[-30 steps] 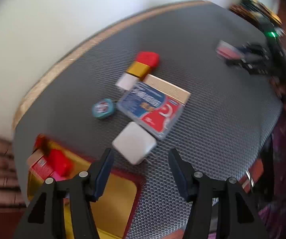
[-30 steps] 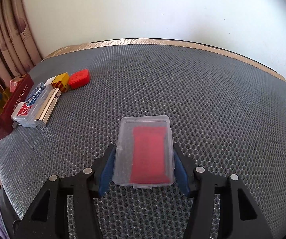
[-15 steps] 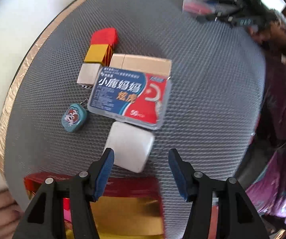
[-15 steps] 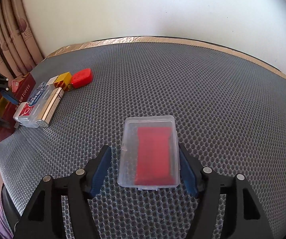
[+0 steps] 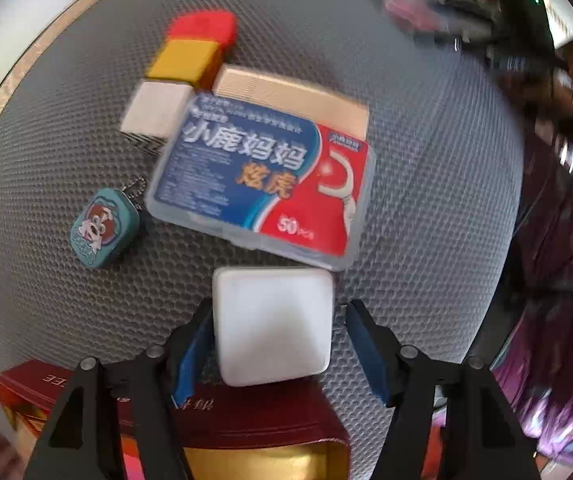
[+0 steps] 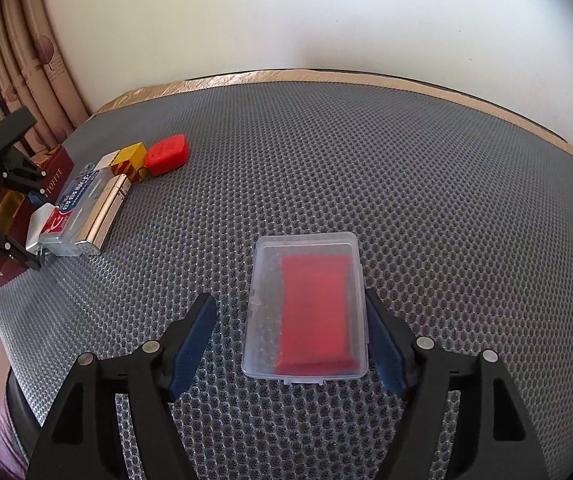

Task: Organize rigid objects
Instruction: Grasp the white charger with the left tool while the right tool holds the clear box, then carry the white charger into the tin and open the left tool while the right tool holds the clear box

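My left gripper (image 5: 278, 344) is open around a white square block (image 5: 273, 326) that lies on the grey mat; the left finger is close to it, the right stands off. Beyond it lie a blue-and-red floss box (image 5: 262, 184) on a gold case (image 5: 294, 98), a teal keychain (image 5: 104, 228), and white (image 5: 154, 114), yellow (image 5: 184, 60) and red (image 5: 204, 30) pieces. My right gripper (image 6: 290, 340) is open, straddling a clear plastic case with a red insert (image 6: 308, 306) that rests on the mat.
A dark red toffee box with a gold inside (image 5: 254, 440) sits under the left gripper at the mat's edge. The same cluster (image 6: 98, 200) and the left gripper (image 6: 2, 188) show at the far left of the right wrist view. A wall stands behind the table.
My left gripper has moved down and forward so the white block now lies between its fingers. My right gripper has opened wider, leaving the clear case resting on the mat.
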